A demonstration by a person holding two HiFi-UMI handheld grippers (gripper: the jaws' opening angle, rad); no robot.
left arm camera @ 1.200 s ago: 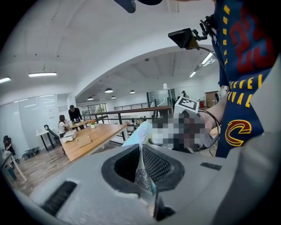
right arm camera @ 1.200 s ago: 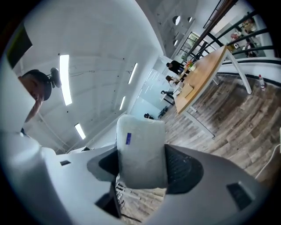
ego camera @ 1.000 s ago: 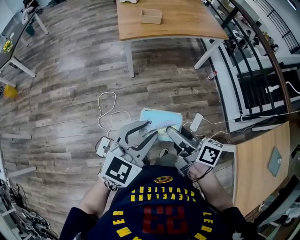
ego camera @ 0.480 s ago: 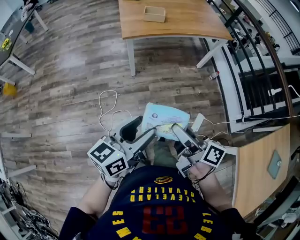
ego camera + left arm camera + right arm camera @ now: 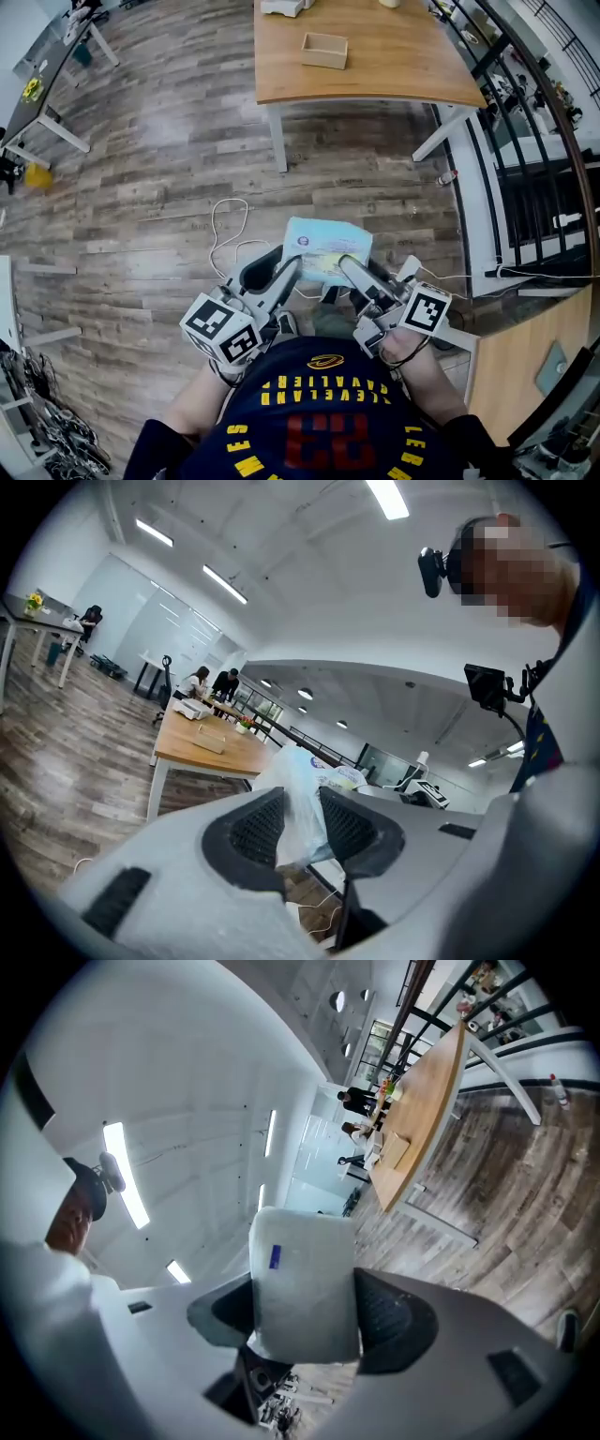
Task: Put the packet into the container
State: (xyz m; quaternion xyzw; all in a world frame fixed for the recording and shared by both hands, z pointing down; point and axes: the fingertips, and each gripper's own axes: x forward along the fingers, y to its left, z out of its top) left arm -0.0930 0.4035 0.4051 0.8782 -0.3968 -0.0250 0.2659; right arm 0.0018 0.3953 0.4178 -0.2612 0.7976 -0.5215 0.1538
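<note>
Leftmost in the head view, a grey desk (image 5: 58,70) stands on white legs at the edge of the room, and a yellow object (image 5: 37,175) lies below it on the wood-plank floor (image 5: 159,141).

Toward the middle, the left gripper (image 5: 289,269) reaches forward from the person's body, its marker cube (image 5: 220,328) close to the dark jersey (image 5: 319,422). Its jaws have just been closing. In the left gripper view the ribbed black pads (image 5: 258,827) stand close together with a bunched, thin plastic edge of the packet (image 5: 323,246) pinched between them.

The packet is pale blue and white, with a round mark and some yellowish print on its upper face. It hangs in the air over the floor, held between the two grippers just in front of the person.

Just right of it, the right gripper (image 5: 349,269) comes in at a slant, its own marker cube behind it. In the right gripper view its jaws stand wide and are clamped on the packet's broad white side. That side fills the gap from pad to pad and carries a small blue mark.

Ahead of the packet and well apart from it stands a wooden table (image 5: 394,66) on white legs. The container (image 5: 324,50), a small open wooden box, sits on the tabletop.

Along the right edge runs a dark railing (image 5: 525,112).
</note>
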